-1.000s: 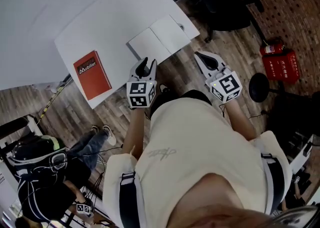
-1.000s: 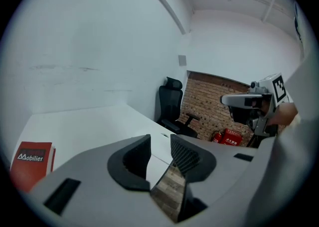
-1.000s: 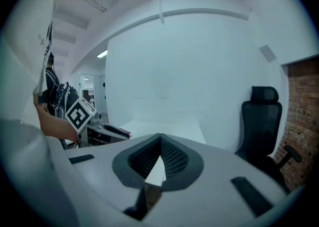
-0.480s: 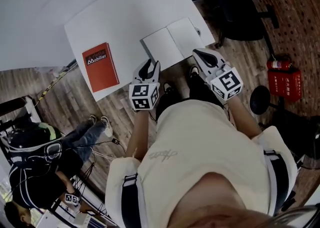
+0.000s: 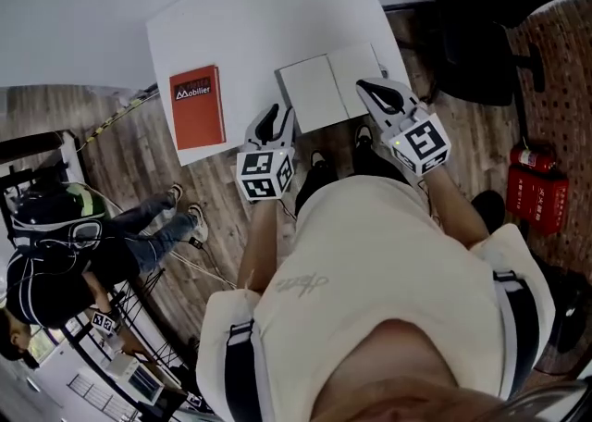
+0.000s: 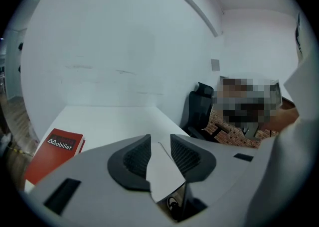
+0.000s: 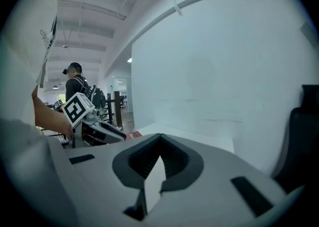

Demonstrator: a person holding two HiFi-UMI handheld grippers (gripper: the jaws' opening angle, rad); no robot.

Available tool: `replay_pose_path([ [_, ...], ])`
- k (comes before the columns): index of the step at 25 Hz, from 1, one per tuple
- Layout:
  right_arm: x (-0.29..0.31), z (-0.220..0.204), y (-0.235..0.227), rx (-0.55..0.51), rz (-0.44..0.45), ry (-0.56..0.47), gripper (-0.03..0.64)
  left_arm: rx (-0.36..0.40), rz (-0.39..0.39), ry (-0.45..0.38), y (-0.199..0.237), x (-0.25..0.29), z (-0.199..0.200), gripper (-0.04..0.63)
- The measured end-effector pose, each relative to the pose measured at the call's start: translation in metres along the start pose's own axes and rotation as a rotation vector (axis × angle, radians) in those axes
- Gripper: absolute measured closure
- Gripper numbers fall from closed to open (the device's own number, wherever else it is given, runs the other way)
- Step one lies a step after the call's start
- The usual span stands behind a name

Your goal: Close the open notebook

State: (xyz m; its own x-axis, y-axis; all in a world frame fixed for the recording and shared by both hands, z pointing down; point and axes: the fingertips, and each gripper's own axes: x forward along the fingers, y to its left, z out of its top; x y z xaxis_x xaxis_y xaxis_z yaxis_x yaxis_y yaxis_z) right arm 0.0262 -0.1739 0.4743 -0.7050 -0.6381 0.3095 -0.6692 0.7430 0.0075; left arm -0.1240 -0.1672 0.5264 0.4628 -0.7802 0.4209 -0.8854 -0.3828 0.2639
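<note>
The open notebook (image 5: 316,89) lies flat with blank white pages at the near edge of the white table (image 5: 250,27). My left gripper (image 5: 272,117) hovers at the table's edge, just left of the notebook's near corner. Its jaws are open and hold nothing. In the left gripper view a white page of the notebook (image 6: 162,169) shows through the gap of that gripper (image 6: 159,139). My right gripper (image 5: 368,87) is at the near edge of the right page. In the right gripper view its (image 7: 160,139) jaw tips meet, with nothing between them.
A red book (image 5: 196,105) lies on the table left of the notebook and is also in the left gripper view (image 6: 56,149). A black office chair (image 5: 499,13) stands to the right of the table, a red fire extinguisher (image 5: 535,196) sits on the floor, and a seated person (image 5: 65,254) is at the left.
Both grippers have moved in toward the notebook; the right one came from off the table's side to the right page's edge. The jaws look unchanged.
</note>
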Motion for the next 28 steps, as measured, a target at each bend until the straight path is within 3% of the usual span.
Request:
replay_pose_path([
  [6,-0.001,-0.007,-0.020,-0.009,0.123,-0.007,0.609,0.045,0.120,-0.025,-0.018,0.011,0.020,0.465],
  [12,-0.007,-0.014,-0.045,0.026,0.200,-0.032,0.609,-0.049,0.212,-0.024,-0.026,0.022,0.013,0.465],
  [16,-0.008,-0.023,-0.048,0.030,0.228,-0.037,0.609,-0.067,0.243,0.050,-0.022,0.020,-0.013,0.465],
  [19,-0.006,-0.033,-0.051,0.030,0.199,-0.013,0.609,-0.100,0.258,0.115,-0.007,0.018,-0.044,0.465],
  [24,-0.012,-0.031,-0.048,0.077,0.152,-0.008,0.609,-0.239,0.212,0.184,0.007,0.024,-0.092,0.465],
  [28,-0.010,-0.033,-0.046,0.169,0.142,-0.007,0.609,-0.289,0.210,0.254,0.019,0.027,-0.132,0.465],
])
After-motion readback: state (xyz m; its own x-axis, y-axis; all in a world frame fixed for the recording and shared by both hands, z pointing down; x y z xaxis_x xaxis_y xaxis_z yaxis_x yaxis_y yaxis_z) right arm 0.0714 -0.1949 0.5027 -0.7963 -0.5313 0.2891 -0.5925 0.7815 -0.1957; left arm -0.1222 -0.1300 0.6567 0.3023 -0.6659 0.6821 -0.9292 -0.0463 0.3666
